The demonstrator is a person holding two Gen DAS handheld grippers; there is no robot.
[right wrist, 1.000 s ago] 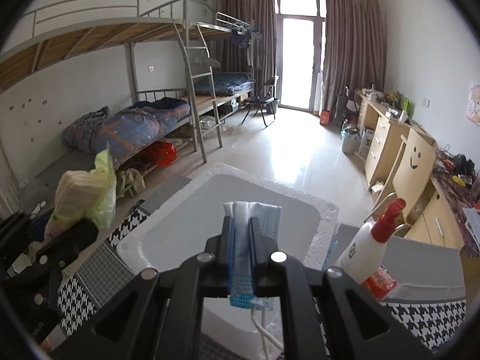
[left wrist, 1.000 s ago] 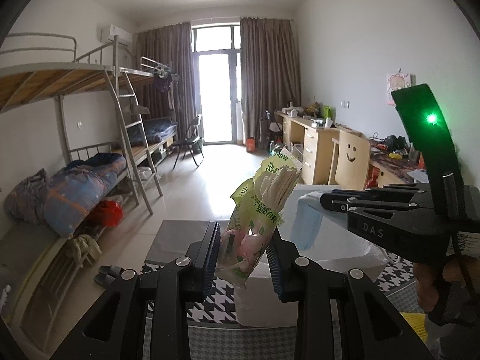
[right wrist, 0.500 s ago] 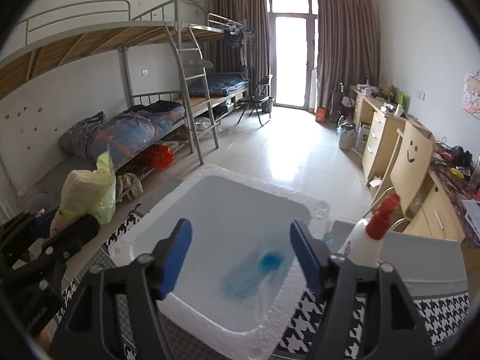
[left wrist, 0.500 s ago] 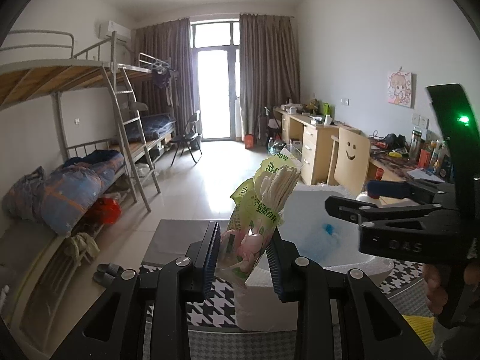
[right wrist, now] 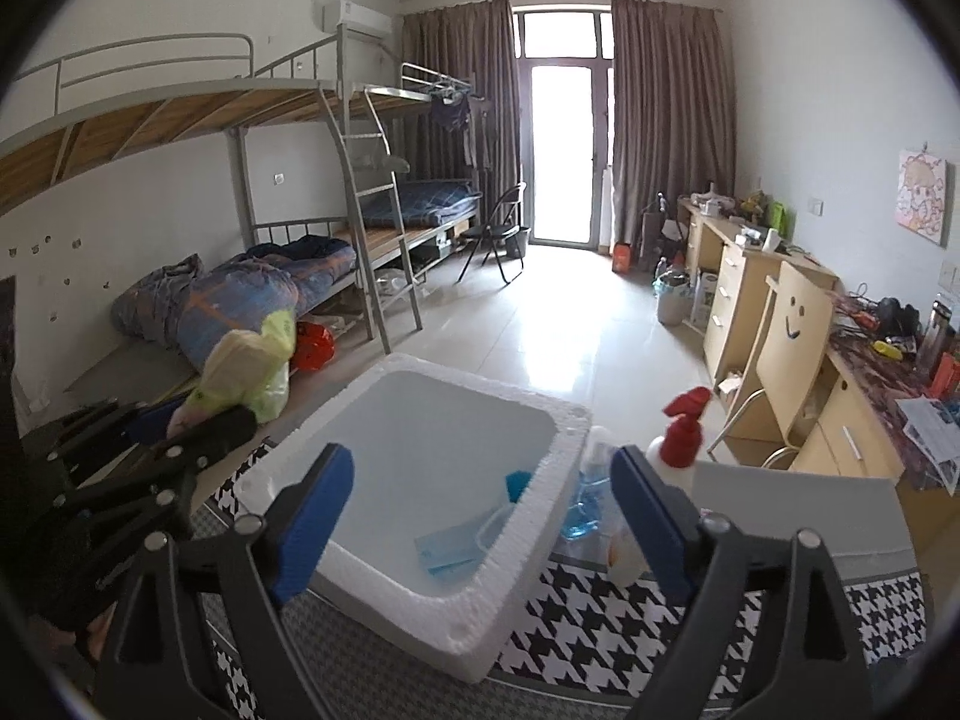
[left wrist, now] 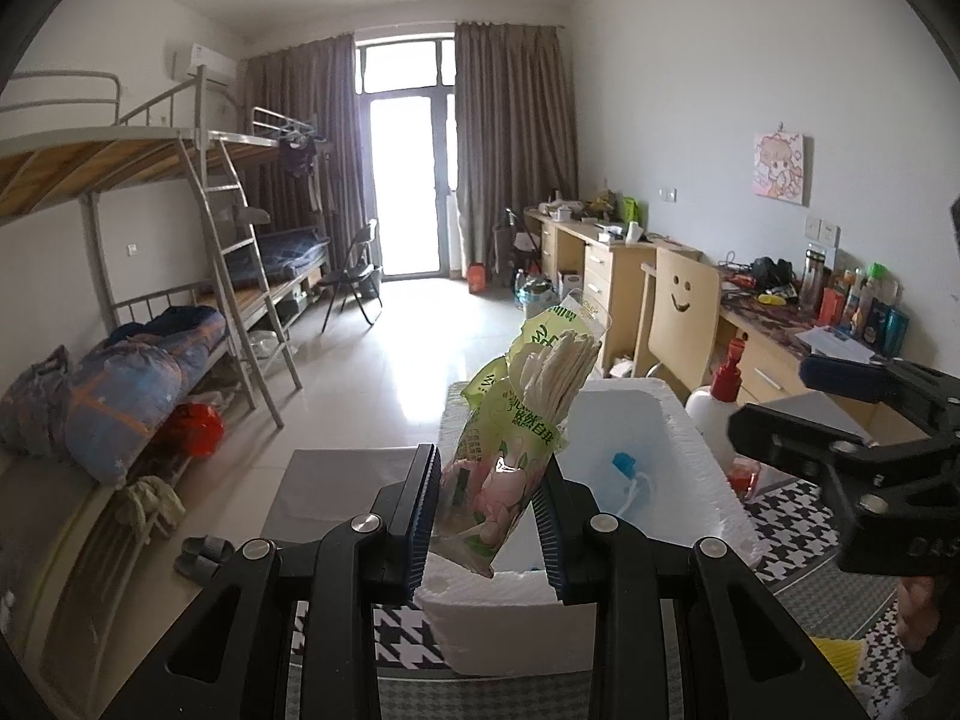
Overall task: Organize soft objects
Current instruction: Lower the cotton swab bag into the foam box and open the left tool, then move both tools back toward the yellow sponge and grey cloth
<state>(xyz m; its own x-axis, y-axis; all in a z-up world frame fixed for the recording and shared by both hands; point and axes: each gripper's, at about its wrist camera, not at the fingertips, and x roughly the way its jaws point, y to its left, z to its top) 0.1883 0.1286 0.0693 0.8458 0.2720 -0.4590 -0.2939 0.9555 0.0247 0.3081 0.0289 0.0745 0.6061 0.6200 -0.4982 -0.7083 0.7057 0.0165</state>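
The left tongs (left wrist: 487, 516) are clamped on a green pack (left wrist: 516, 438) of white gloves or the like, low in the middle of the left wrist view; the pack stands tilted to the upper right, in front of the near wall of the foam box (left wrist: 708, 480). In the right wrist view the same pack (right wrist: 240, 372) shows at the left edge, above the left tongs (right wrist: 144, 438).

The right tongs (right wrist: 480, 516) are spread wide with nothing between the blue pads (right wrist: 312, 510), at the bottom of the right wrist view over the box (right wrist: 480, 594). A blue mask (right wrist: 456, 546) lies on the box floor, near its right wall. Just right of the box stands a spray bottle (right wrist: 681, 438) with a red head. The box rests on a desk with a houndstooth cloth (right wrist: 600, 630).
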